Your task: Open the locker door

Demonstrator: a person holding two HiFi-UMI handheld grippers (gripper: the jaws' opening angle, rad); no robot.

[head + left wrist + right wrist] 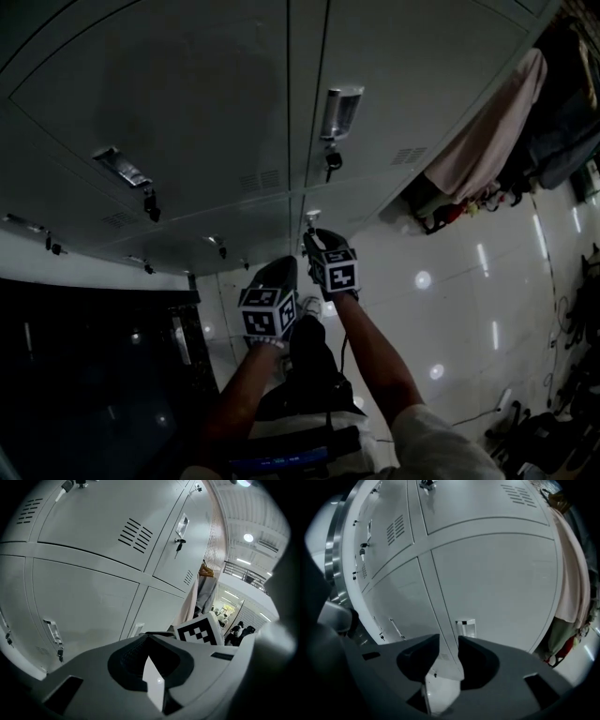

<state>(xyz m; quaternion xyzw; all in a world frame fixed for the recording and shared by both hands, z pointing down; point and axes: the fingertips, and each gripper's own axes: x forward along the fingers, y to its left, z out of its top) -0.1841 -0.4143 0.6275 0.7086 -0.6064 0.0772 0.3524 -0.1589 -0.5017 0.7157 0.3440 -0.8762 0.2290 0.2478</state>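
**Left gripper (148, 637) facing a bank of grey lockers (93, 597), jaw tips together.**

Nothing is held between the jaws; a pale sliver shows in the gap behind the tips. Just beyond the tips sits a small recessed handle (137, 629) on a lower locker door. Far to the left of the jaws, a long handle (52, 632) has a key (60, 654) hanging below it. High above the jaws are slanted vent slots (136, 535), and up and to the right is another handle (182, 525) with a key (178, 543) under it. Just right of the tips stands a black-and-white marker cube (200, 631). Above the cube a pale cloth (190, 604) hangs against the lockers, with ceiling lights (248, 537) far to the upper right.
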